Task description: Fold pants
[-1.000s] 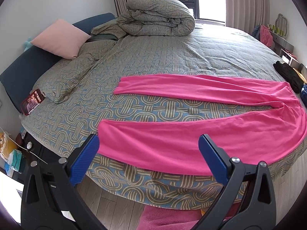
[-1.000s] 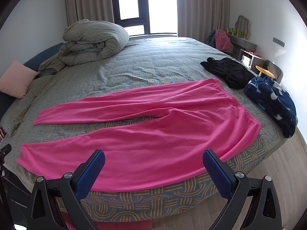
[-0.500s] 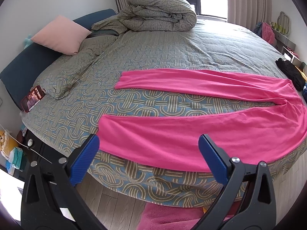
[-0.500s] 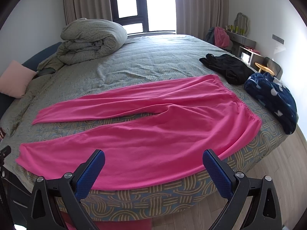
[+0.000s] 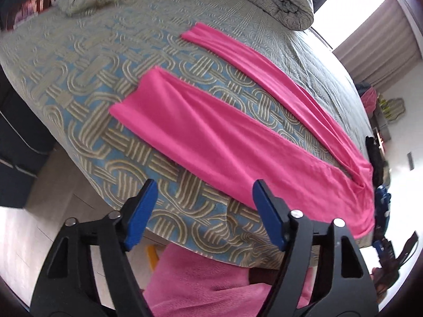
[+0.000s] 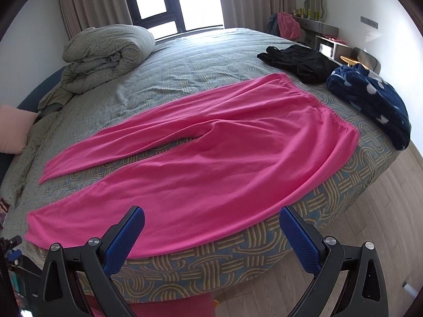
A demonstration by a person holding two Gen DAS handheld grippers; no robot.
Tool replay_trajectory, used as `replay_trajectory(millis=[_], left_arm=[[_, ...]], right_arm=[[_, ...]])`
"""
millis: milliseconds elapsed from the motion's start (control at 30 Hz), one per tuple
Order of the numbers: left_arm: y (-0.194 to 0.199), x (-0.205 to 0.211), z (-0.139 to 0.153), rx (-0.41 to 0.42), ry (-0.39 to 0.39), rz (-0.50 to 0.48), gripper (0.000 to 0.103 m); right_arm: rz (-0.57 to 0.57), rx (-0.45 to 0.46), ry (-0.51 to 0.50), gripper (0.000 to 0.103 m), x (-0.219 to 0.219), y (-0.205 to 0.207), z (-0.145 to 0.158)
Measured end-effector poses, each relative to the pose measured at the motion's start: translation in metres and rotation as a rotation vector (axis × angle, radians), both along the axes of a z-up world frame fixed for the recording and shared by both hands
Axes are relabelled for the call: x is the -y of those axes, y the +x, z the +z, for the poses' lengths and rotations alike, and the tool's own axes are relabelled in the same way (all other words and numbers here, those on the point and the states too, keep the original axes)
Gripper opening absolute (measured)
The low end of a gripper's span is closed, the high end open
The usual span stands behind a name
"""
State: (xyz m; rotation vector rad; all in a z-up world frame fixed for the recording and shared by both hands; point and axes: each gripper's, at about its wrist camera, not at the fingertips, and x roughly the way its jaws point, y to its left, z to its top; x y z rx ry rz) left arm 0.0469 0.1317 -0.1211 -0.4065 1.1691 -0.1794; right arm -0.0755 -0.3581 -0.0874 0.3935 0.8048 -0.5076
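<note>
Bright pink pants lie spread flat on the bed, legs apart, waistband to the right, cuffs to the left. They also show in the left wrist view, with the near leg's cuff ahead of the gripper. My left gripper is open and empty, hovering over the bed's front edge just short of the near leg. My right gripper is open and empty, near the front edge below the near leg's hem.
The bed has a patterned grey-blue cover. A rolled duvet lies at the back left, a black garment and a navy spotted garment at the right. A pink pillow lies far left. Wood floor runs along the front.
The left gripper has tilted and moved closer to the near leg's cuff end. The right gripper has moved slightly closer to the bed. Both stay open.
</note>
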Motion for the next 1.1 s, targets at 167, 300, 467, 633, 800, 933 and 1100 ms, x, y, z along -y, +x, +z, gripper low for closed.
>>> replay_trajectory(millis=[167,300,467,633,800,933,1100], left_arm=[[0.012,-0.002,-0.03,-0.114,-0.17,0.049,0.058],[0.022,0.005,-0.037,-0.128,-0.197,0.066,0.058],[0.034,0.011,-0.041,-0.145,-0.213,0.067,0.033],[0.032,0.008,-0.045,-0.163,-0.216,0.058,0.013],[0.032,0.008,-0.042,-0.156,-0.19,0.052,0.014],[0.036,0.011,-0.045,-0.188,-0.196,0.089,0.042],[0.036,0.017,-0.043,-0.202,-0.178,0.091,0.046]], right_arm=[[0.026,-0.03,-0.043,0.103,-0.011,0.009,-0.002],[0.034,-0.037,-0.075,0.103,-0.014,0.011,0.0],[0.007,-0.055,-0.074,0.103,-0.006,0.007,-0.003],[-0.062,-0.002,0.045,0.103,0.029,-0.014,-0.007],[-0.229,0.126,0.335,0.079,0.084,-0.048,-0.021],[-0.301,0.132,0.47,0.058,0.11,-0.054,-0.037],[-0.398,0.17,0.605,0.058,0.132,-0.059,-0.057]])
